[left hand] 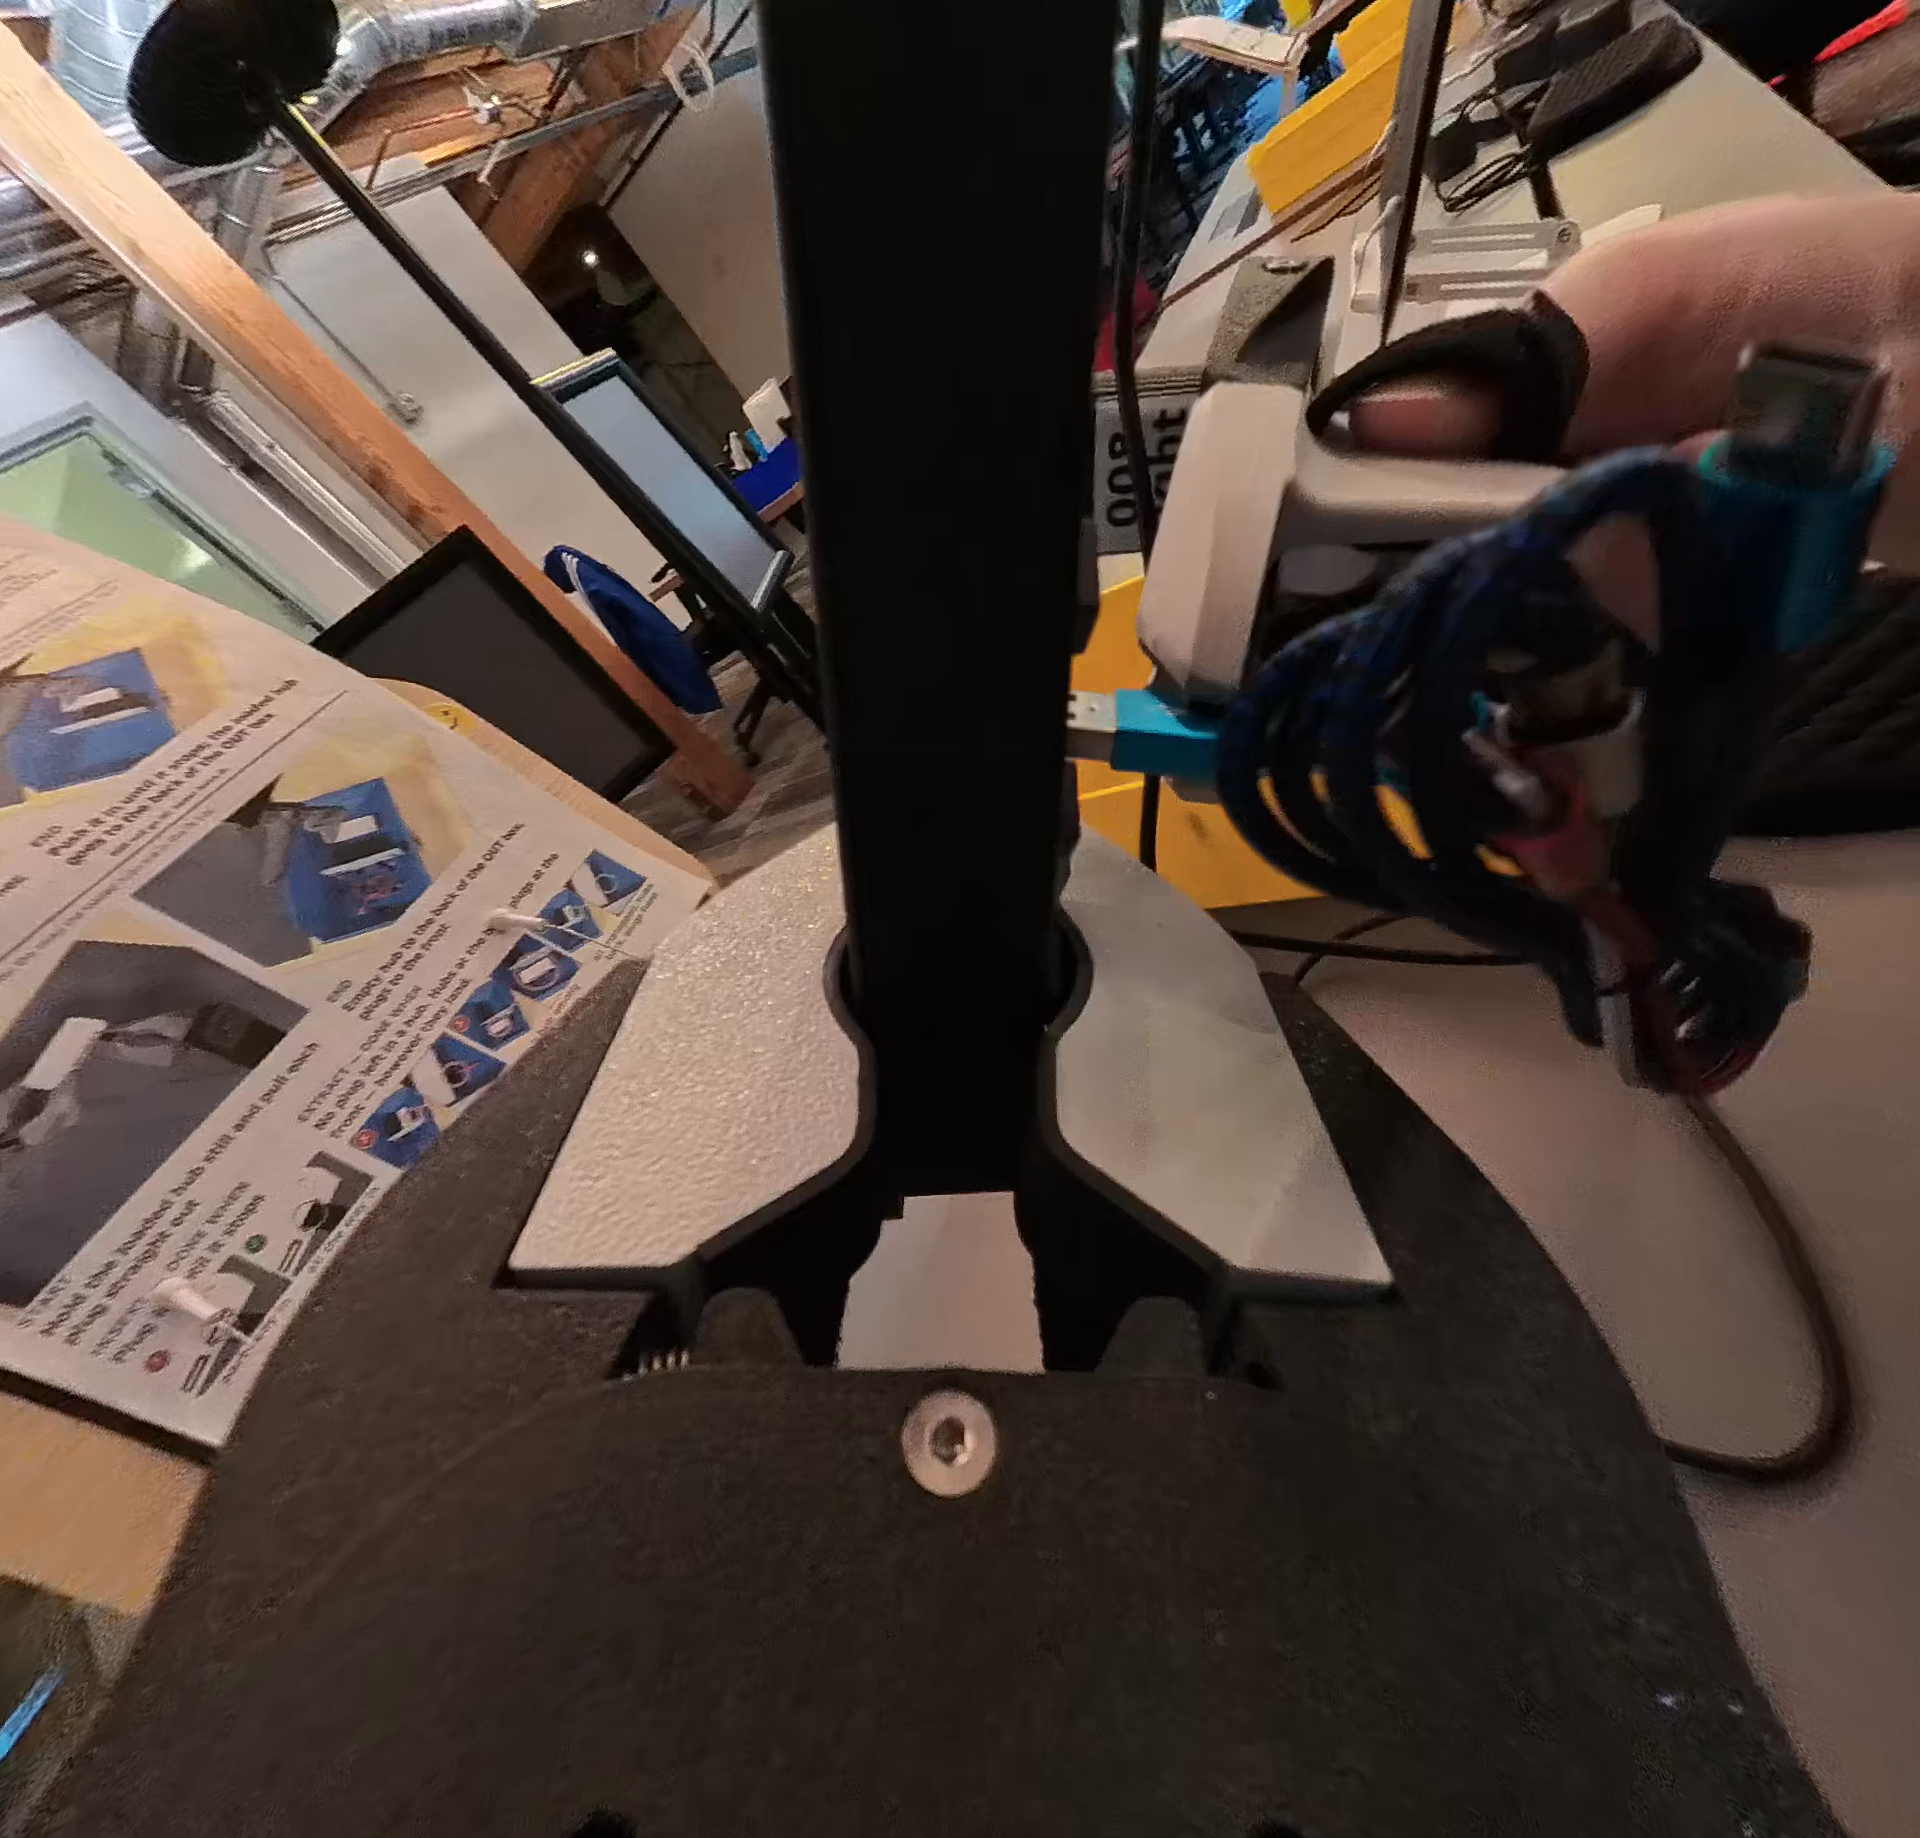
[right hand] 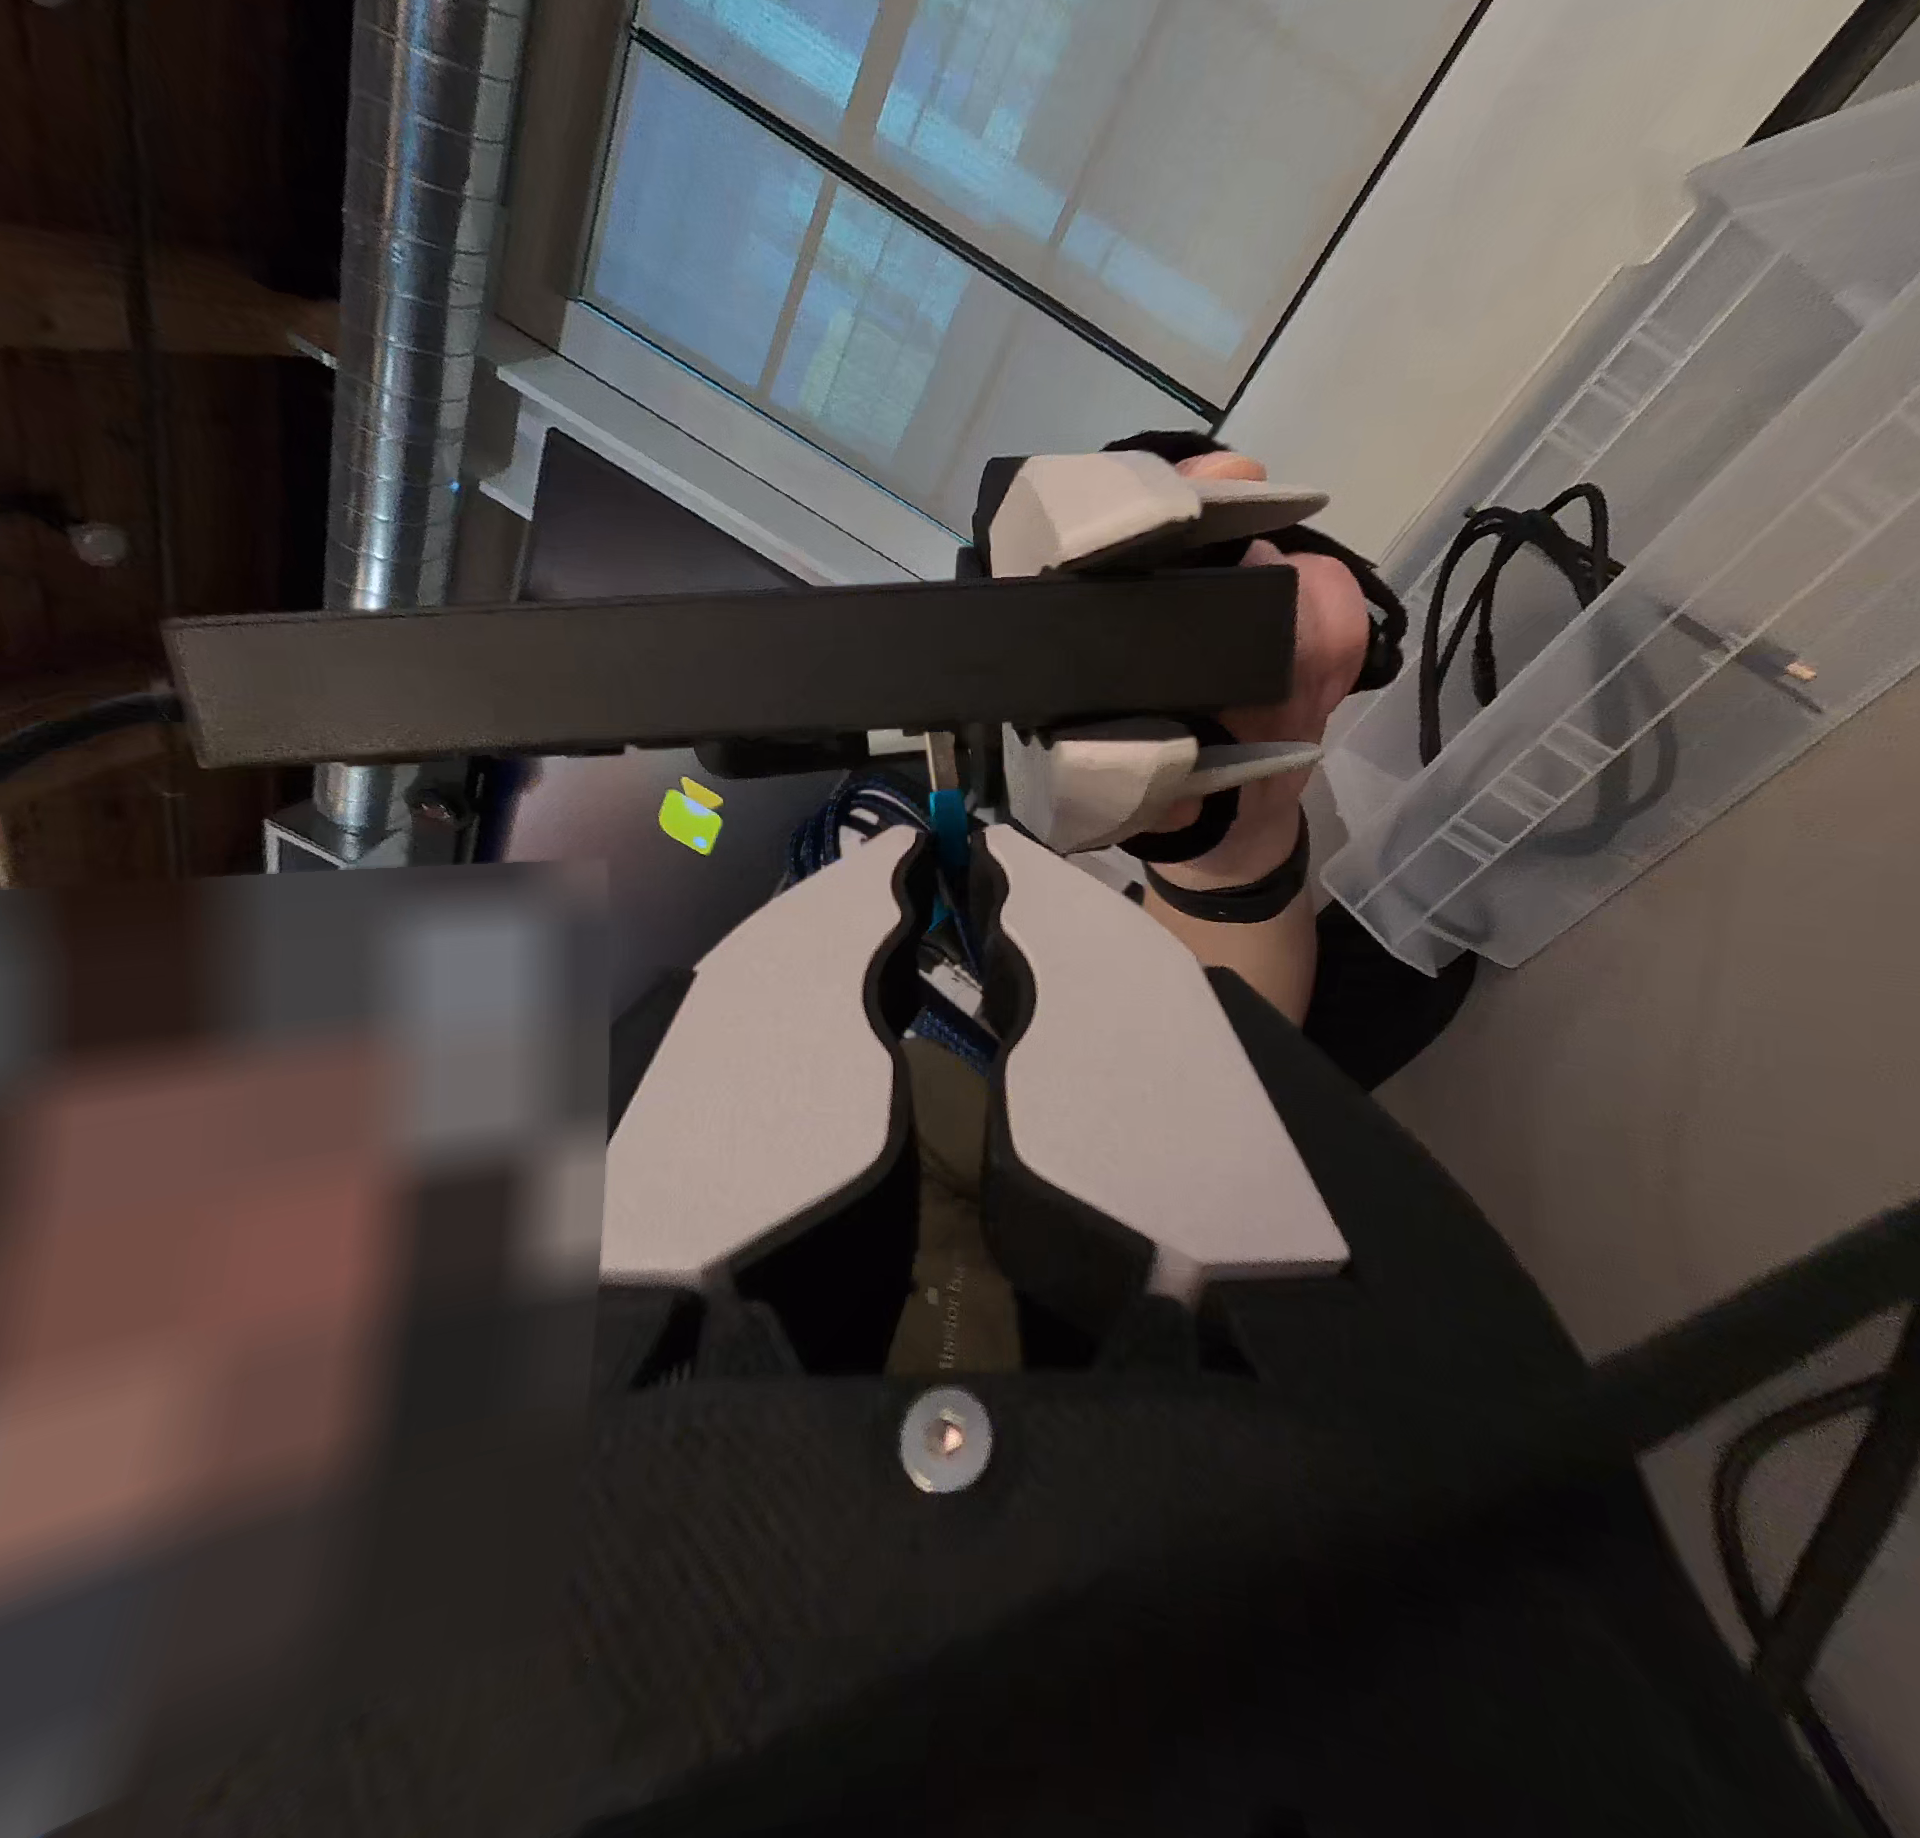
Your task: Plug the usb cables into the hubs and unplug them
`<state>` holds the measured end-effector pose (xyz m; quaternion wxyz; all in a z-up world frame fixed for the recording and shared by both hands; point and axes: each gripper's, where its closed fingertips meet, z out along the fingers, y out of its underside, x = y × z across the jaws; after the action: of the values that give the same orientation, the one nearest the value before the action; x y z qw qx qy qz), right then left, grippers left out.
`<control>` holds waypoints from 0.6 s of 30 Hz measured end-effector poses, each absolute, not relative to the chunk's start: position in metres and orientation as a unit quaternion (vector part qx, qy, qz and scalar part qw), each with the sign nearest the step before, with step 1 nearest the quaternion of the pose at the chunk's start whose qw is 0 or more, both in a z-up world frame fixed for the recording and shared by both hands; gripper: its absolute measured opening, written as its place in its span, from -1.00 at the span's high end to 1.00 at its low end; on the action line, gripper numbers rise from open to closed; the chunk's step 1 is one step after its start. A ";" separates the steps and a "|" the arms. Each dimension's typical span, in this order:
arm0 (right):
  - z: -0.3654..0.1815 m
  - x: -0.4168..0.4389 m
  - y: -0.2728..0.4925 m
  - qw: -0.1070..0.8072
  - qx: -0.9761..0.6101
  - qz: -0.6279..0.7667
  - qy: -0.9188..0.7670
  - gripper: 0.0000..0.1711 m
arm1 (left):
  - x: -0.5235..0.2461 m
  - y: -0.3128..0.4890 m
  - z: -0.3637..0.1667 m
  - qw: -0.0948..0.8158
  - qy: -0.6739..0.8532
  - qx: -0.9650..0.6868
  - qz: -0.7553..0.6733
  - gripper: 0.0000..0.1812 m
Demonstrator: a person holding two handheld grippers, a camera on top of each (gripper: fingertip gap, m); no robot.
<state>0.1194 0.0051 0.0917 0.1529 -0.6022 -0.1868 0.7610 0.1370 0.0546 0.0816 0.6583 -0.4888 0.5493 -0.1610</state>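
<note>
My left gripper is shut on a long black usb hub that stands up between its grey fingers. My right gripper comes in from the right, shut on a blue usb plug with a coil of blue braided cable hanging from it. The plug's metal tip is at the hub's right side; I cannot tell how deep it sits. In the right wrist view my right gripper pinches the blue plug just under the hub, which the left gripper holds at its right end.
A printed instruction sheet lies on the left. A yellow bin stands behind the hub. A second blue plug sticks up from the coil. A black cable loops on the table. A clear plastic bin holds a black cable. There is about 5 centimeters between the tips of the two grippers.
</note>
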 end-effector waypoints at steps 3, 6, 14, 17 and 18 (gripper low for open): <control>0.093 0.119 0.003 0.153 -0.600 0.761 -0.196 0.92 | 0.140 0.047 0.081 0.637 0.553 -0.490 -0.217 0.72; 0.091 0.120 0.006 0.160 -0.606 0.754 -0.198 0.92 | 0.140 0.048 0.076 0.611 0.557 -0.510 -0.236 0.72; 0.089 0.129 0.025 0.144 -0.588 0.784 -0.139 0.93 | 0.148 0.057 0.062 0.533 0.484 -0.608 -0.336 0.72; 0.087 0.132 0.032 0.134 -0.578 0.798 -0.109 0.92 | 0.150 0.061 0.055 0.509 0.459 -0.634 -0.358 0.72; 0.085 0.132 0.035 0.134 -0.577 0.800 -0.101 0.92 | 0.150 0.063 0.054 0.506 0.453 -0.639 -0.360 0.72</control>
<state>0.1322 0.0352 0.0855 0.1336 -0.5765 -0.1012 0.7997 0.1497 0.0628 0.0536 0.5063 -0.6391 0.4531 -0.3604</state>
